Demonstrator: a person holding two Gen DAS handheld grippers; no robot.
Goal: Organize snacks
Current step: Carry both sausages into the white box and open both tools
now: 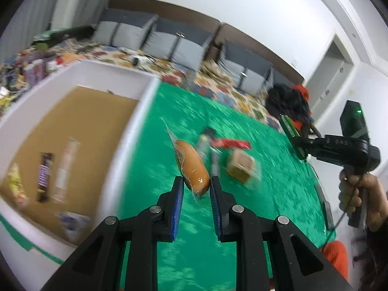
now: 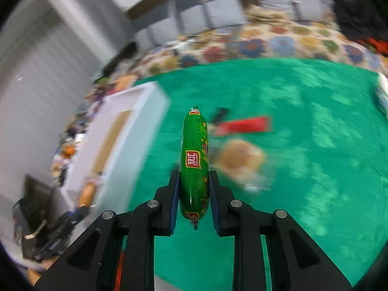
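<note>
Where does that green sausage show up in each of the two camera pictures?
Left wrist view: the green sausage is at the far right, small, clamped in the right gripper.
Right wrist view: the green sausage fills the centre, upright between the fingers, above the green cloth.
Shared landmark: the red packet lying on the cloth.

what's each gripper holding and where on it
Left gripper pinches an orange sausage at its near end; right gripper clamps a green sausage around its lower half.
</note>
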